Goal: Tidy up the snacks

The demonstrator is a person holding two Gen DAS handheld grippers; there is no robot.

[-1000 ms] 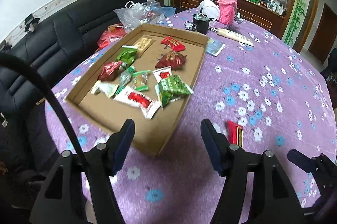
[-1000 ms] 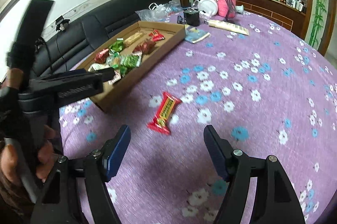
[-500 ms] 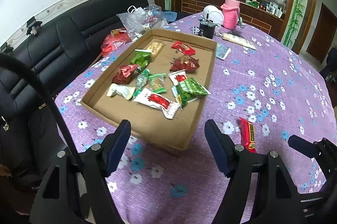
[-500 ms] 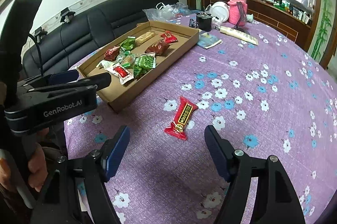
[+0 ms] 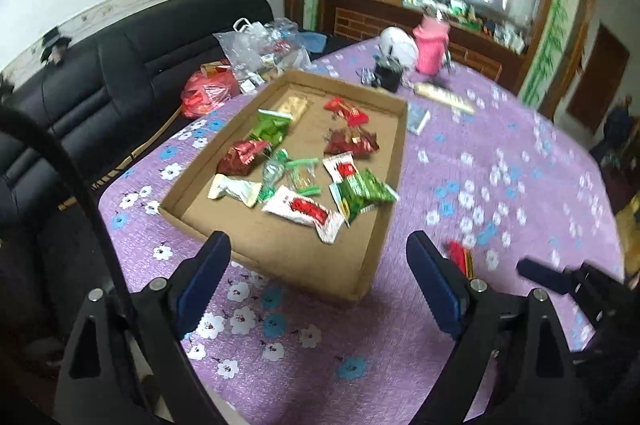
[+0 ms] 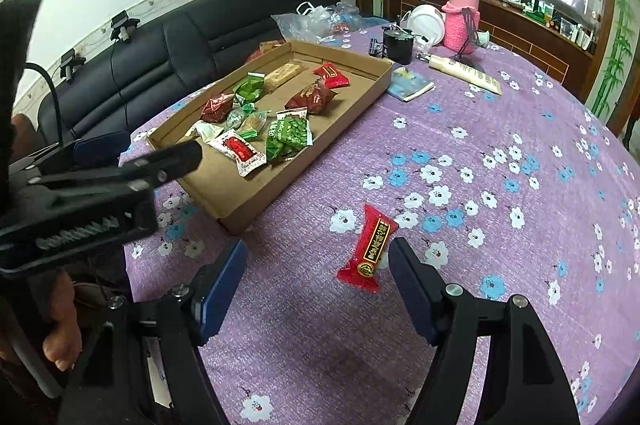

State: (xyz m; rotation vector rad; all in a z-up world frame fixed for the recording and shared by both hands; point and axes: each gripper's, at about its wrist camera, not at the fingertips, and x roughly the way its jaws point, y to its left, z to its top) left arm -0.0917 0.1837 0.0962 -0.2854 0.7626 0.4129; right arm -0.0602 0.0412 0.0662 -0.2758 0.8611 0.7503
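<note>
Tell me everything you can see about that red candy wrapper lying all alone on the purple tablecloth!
The red candy wrapper is long, shiny and sealed, with crimped ends and a dark label with gold characters down its middle. It lies flat on the flowered purple tablecloth, outside the cardboard tray, just ahead of the right gripper. Nothing grips it.

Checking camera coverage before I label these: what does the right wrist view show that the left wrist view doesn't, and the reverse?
Only the right wrist view shows the whole red snack bar wrapper on the purple floral tablecloth, plus a hand gripping the left gripper's handle. Only the left wrist view shows the red plastic bag on the black sofa. Both show the shallow cardboard tray of snack packets and the pink knitted bottle cover.
</note>
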